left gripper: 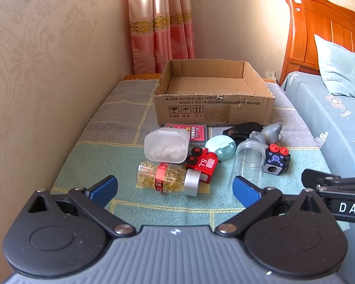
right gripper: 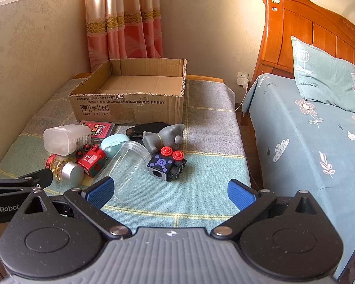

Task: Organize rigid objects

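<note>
Hovering short of the clutter, both tongs spread wide and gripping nothing: left gripper (left gripper: 175,188) and right gripper (right gripper: 170,190), side by side at the near edge of the blanket (left gripper: 168,209). Cardboard box (left gripper: 213,90) as landmark: open, nothing visible inside, at the far end against the curtain. Packed just in front of the box's near wall, a whole jumble: pill bottle (left gripper: 166,177), frosted tub (left gripper: 165,146), red toy (left gripper: 202,163), clear jar (right gripper: 127,168), dark cube toy (right gripper: 166,164), grey figurine (right gripper: 165,136). Pill bottle farthest from the box and dead ahead of the left tongs, lying on its side, long axis crosswise to the fingers, silver cap toward the right (awkward for a pinch along its length, likely better across the body). Clear jar lying with its mouth toward the box, nearer the right tongs. Probable first pick: pill bottle, left side nearer.
</note>
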`<action>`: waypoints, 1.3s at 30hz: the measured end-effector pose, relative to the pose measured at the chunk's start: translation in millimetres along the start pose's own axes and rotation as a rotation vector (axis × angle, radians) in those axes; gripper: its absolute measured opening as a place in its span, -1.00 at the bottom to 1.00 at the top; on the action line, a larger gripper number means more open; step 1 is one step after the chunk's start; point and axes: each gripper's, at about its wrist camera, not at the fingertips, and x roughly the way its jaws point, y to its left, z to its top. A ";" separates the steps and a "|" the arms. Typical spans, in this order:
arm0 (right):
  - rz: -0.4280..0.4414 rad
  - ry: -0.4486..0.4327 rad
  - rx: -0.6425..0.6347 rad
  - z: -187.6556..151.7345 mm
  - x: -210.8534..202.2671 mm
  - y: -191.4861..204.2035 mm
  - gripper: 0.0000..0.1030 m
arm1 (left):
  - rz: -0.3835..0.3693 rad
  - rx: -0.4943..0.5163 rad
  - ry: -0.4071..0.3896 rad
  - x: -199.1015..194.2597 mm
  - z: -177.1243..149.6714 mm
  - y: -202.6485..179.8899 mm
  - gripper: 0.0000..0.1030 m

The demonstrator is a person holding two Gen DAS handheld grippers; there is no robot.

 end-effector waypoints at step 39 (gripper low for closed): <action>0.068 -0.059 -0.103 13.2 13.8 7.7 1.00 | -0.124 0.074 -0.040 26.3 7.3 14.4 0.99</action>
